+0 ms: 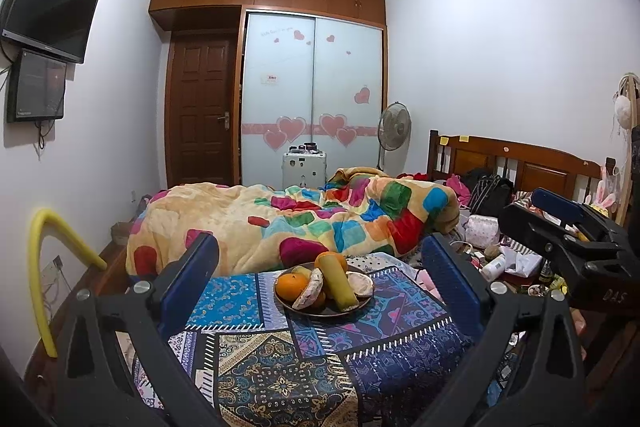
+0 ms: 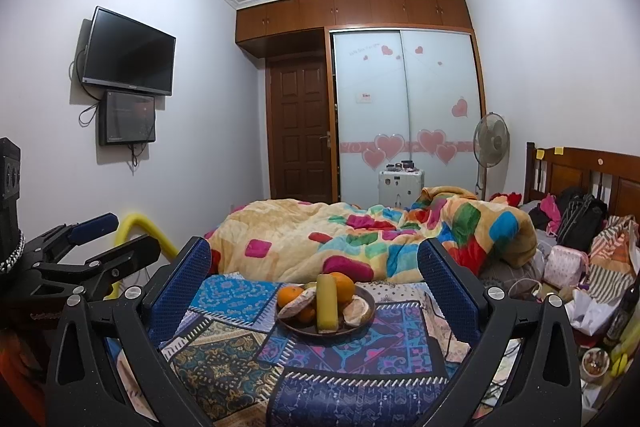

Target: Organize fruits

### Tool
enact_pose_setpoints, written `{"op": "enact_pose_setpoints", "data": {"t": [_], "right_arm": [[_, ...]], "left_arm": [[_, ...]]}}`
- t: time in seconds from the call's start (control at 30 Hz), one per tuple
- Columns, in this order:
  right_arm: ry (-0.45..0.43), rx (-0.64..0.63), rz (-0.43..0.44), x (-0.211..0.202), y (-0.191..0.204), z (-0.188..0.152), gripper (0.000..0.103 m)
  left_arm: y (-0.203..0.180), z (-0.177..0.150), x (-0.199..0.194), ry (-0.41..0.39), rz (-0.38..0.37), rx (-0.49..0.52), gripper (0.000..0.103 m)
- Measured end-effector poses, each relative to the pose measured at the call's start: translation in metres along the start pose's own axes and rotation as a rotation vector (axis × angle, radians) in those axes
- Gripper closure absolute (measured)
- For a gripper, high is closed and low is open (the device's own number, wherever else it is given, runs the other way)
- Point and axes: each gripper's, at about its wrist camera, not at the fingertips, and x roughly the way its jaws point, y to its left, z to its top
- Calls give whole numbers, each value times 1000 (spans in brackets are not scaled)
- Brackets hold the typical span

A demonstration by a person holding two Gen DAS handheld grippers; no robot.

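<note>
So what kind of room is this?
A bedroom, most likely: there's a bed with a colourful blanket, a wardrobe with heart stickers, and a TV on the wall.

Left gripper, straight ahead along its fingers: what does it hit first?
Likely the dark round plate piled with fruit, probably the upright yellow-green cylindrical fruit on its near side. The open left gripper frames it over the patterned blue tablecloth; depth is unclear.
</note>
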Motion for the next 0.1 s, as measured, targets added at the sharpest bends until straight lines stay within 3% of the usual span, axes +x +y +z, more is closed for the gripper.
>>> {"op": "enact_pose_setpoints", "data": {"t": [0.1], "right_arm": [[3, 3, 2, 0, 1, 1, 0]], "left_arm": [[0, 1, -1, -3, -2, -1, 0]]}}
